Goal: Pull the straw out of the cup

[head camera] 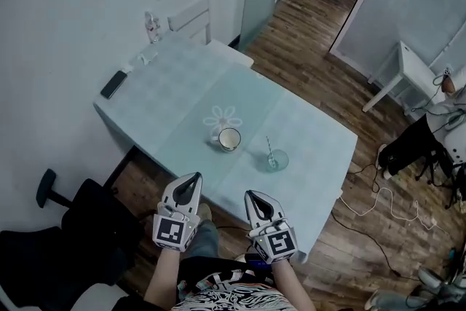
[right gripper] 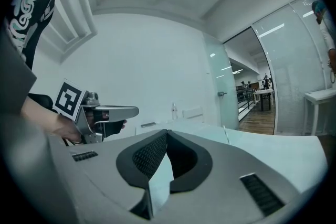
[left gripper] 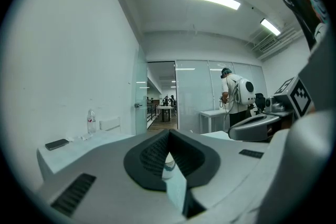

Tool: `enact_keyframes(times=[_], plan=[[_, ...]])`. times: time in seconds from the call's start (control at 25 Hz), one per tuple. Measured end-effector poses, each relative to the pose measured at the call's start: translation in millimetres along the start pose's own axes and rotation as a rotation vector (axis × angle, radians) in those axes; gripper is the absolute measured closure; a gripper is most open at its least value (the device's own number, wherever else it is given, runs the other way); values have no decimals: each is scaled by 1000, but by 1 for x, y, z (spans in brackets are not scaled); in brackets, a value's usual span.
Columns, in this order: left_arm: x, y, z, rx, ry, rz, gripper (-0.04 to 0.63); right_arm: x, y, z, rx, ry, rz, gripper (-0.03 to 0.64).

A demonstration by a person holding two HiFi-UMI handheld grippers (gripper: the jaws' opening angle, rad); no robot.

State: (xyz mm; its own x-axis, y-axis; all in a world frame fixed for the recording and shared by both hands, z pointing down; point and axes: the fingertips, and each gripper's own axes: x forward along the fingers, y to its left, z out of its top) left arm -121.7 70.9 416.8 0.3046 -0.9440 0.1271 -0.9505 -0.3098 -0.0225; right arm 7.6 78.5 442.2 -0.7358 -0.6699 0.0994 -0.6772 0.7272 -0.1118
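Observation:
A clear glass cup (head camera: 277,159) stands on the pale glass table (head camera: 182,95) near its front edge, and a thin straw (head camera: 269,147) leans out of it. To its left is a white mug (head camera: 229,138). My left gripper (head camera: 196,176) (left gripper: 168,132) hovers at the table's front edge, short of the mug, shut with nothing in it. Just in front of the cup, my right gripper (head camera: 250,194) (right gripper: 167,132) is also shut and empty. The straw (right gripper: 224,134) shows as a thin line past the right jaws.
A flower-shaped mat (head camera: 222,117) lies behind the mug. A dark phone (head camera: 113,84) and a clear bottle (head camera: 152,27) sit at the table's far left. A black office chair (head camera: 65,229) is at lower left. Cables (head camera: 378,197) trail on the wood floor to the right.

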Motion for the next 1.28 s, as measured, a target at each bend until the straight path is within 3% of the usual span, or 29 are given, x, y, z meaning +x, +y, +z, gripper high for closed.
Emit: enact_keyframes(times=[0.36,0.52,0.84,1.04,1.28], plan=[[64,73,-20,-34,53,-105,565,98,-35,-12,18,61,-133,623],[90,89,-34,-71,82,-170,565,129,-35,-15,41,74,-103,623],[111,95,-53,-73,140,-242,565,136,-55,-29,47,126,-159,623],[120,85,-46,-23,119,-256,565,130,-62,-30,28,128,-141,623],[119,57,-38,17,133,-251,565,118,-54,-46,67,153,-29,623]])
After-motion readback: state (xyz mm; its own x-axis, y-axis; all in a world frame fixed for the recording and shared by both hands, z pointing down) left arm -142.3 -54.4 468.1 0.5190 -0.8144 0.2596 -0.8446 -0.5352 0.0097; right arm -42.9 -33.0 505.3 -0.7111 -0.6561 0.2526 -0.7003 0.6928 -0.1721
